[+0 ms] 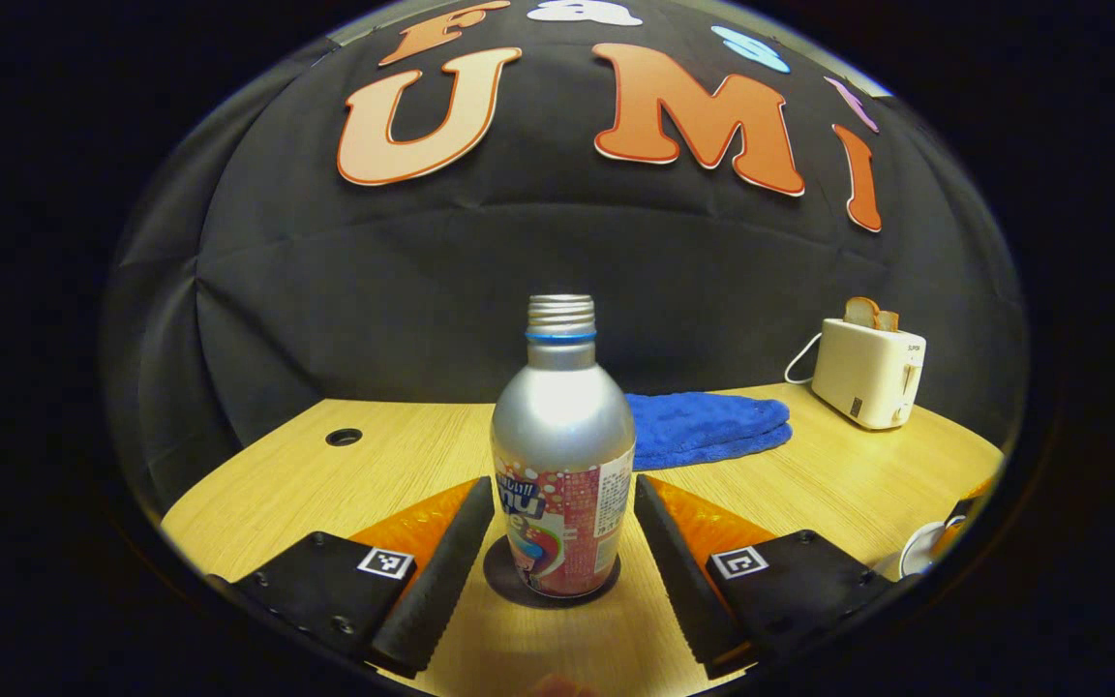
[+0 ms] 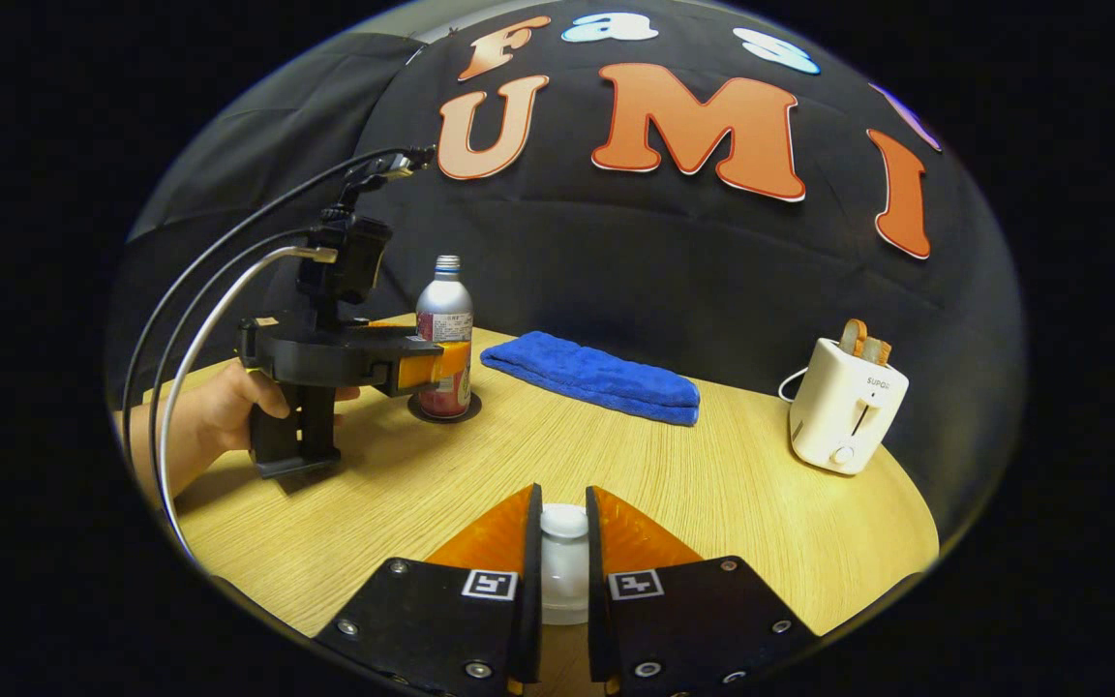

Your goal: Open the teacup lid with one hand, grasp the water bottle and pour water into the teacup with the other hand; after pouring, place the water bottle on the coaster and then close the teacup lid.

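Note:
A silver water bottle (image 1: 562, 445) with no cap stands upright on a dark round coaster (image 1: 504, 581). My left gripper (image 1: 563, 484) has a finger on each side of the bottle, and both fingertips (image 1: 480, 503) meet its sides with no gap. In the right gripper view the same bottle (image 2: 444, 319) and coaster (image 2: 422, 411) stand at the far left, with the left gripper (image 2: 422, 370) and a hand (image 2: 219, 407) around the bottle. My right gripper (image 2: 564, 528) is shut on the white knob of the teacup lid (image 2: 564, 561). The cup below is hidden.
A folded blue towel (image 2: 596, 376) lies behind the bottle on the wooden table (image 2: 712, 484). At the right stands a white toaster (image 2: 843, 407) holding bread. Cables arc over the left gripper. A cable hole (image 1: 344, 437) is in the table's far left.

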`<state>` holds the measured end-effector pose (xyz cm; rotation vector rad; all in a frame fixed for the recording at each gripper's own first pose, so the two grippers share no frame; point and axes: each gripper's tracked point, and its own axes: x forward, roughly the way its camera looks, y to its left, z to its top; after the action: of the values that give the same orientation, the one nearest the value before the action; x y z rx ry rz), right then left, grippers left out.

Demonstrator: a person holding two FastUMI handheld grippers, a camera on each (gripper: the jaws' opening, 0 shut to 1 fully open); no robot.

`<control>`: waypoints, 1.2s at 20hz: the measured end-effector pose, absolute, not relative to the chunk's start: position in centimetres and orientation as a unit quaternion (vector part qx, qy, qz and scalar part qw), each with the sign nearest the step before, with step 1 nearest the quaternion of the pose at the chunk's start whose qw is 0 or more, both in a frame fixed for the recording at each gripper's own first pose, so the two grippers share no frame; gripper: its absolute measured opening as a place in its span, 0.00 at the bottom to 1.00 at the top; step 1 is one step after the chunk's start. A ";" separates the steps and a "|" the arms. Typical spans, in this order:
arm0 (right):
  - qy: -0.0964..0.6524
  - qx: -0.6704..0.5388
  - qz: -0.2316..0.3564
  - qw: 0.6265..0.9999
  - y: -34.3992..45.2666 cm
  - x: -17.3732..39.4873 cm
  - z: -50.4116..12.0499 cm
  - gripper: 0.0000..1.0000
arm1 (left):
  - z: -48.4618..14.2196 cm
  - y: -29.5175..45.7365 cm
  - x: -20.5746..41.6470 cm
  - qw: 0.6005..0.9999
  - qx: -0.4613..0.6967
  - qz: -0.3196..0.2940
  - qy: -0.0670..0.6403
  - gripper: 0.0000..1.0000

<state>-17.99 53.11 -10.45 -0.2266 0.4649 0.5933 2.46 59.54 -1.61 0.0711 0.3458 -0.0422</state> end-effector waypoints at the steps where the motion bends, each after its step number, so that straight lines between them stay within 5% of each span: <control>1: 0.226 -0.110 0.288 0.924 53.1 -18.1 -10.6 0.20 | -1.4 59.5 2.2 0.984 0.036 -0.021 0.171 0.96; 14: 0.198 -0.127 0.285 0.929 53.5 -17.6 -11.0 0.21 | 3.8 60.1 -3.6 0.993 0.029 -0.018 0.112 0.98; 24: 0.195 -0.138 0.279 0.930 53.3 -17.4 -11.2 0.37 | 5.8 60.4 -5.5 0.996 0.027 -0.015 0.088 0.98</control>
<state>-17.44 53.28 -11.17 -0.2822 0.3998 0.5717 -5.52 60.40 5.77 0.0544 0.1761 -0.0291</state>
